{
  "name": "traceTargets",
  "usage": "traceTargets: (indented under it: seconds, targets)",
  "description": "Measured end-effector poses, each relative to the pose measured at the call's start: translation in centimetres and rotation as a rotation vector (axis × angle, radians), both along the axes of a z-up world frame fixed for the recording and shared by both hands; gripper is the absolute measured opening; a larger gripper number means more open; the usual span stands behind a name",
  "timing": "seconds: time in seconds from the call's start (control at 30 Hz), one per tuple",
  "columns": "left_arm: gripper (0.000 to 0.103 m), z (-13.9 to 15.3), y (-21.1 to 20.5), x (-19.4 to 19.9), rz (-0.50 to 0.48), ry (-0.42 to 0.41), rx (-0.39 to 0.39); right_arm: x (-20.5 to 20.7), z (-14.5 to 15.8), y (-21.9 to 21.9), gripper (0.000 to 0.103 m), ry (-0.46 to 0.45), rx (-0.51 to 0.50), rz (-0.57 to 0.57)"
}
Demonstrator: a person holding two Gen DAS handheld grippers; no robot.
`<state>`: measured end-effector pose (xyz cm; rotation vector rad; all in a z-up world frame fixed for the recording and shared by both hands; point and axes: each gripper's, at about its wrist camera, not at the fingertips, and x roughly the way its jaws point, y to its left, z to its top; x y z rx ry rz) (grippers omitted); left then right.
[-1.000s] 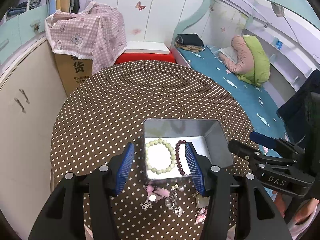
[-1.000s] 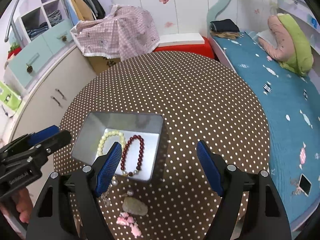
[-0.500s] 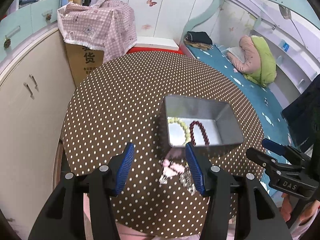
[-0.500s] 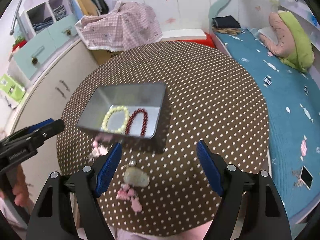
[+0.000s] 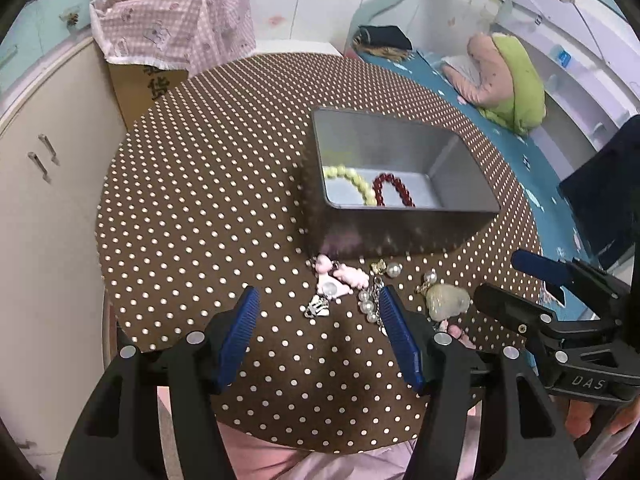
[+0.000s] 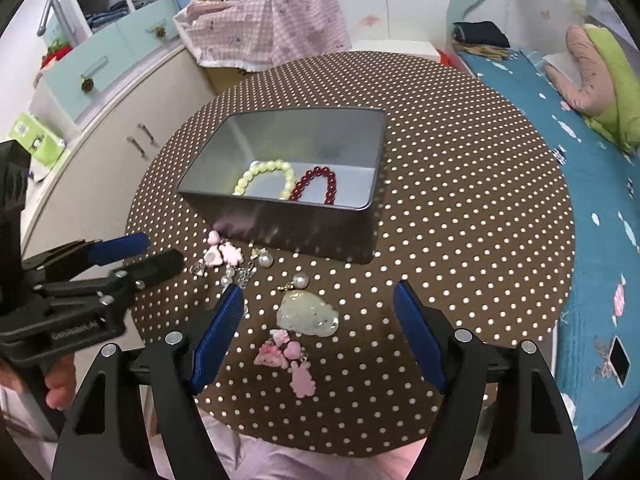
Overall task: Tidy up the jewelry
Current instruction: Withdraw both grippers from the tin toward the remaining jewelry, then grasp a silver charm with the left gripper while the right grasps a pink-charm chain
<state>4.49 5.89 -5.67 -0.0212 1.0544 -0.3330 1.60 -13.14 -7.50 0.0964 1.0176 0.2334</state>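
Observation:
A grey metal tin [image 5: 400, 236] [image 6: 288, 228] stands on the round dotted table and holds a pale yellow bead bracelet [image 5: 352, 178] [image 6: 264, 176] and a dark red bead bracelet [image 5: 394, 188] [image 6: 318, 182]. Loose jewelry lies in front of the tin: pink charms [image 5: 340, 276] [image 6: 224, 254], pearl earrings [image 5: 394, 269] [image 6: 300, 280], a pale jade pendant [image 5: 446, 300] [image 6: 308, 314] and pink charms [image 6: 288, 356] nearer me. My left gripper [image 5: 318, 304] is open above the pink charms and pearls. My right gripper [image 6: 320, 292] is open around the jade pendant, above it.
The brown dotted tablecloth [image 5: 208, 200] [image 6: 460, 208] covers the round table. A cream cabinet [image 5: 44, 184] stands to the left and a blue bed [image 6: 600, 184] to the right. A cardboard box under a pink checked cloth [image 5: 172, 36] stands behind the table.
Both grippers have pulled back toward the near table edge and lowered. The tin now sits farther ahead and the loose jewelry lies between the open fingers. Nothing was picked up.

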Motion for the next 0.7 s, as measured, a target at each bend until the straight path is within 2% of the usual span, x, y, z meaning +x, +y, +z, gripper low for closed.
traceTargets:
  seconds: [0.17, 0.23, 0.3, 0.37, 0.43, 0.67, 0.7]
  targets:
    - [0.059, -1.8, -0.8, 0.4, -0.039, 0.051, -0.032, 0.2, -0.2, 0.8, 0.075, 0.007, -0.002, 0.010]
    - [0.055, -3.0, -0.9, 1.0, -0.029, 0.090, -0.026, 0.5, -0.3, 1.2, 0.075, 0.012, -0.004, 0.017]
    - [0.043, -3.0, -0.8, 1.0, -0.033, 0.069, -0.012, 0.8, -0.3, 1.7, 0.075, 0.015, -0.013, 0.026]
    - [0.022, -3.1, -0.7, 1.1, -0.030, 0.070, -0.004, 1.1, -0.4, 2.2, 0.075, 0.018, -0.013, 0.034]
    - [0.014, -3.1, -0.5, 1.2, -0.025, 0.061, 0.011, 1.6, -0.6, 2.7, 0.075, 0.026, -0.016, 0.043]
    - [0.014, -3.2, 1.1, 1.2, -0.032, 0.069, -0.027, 3.1, -1.5, 5.3, 0.074, 0.048, -0.034, 0.104]
    - [0.014, -3.1, 1.6, 1.2, -0.027, 0.068, -0.038, 3.2, -1.6, 5.8, 0.071, 0.048, -0.038, 0.117]
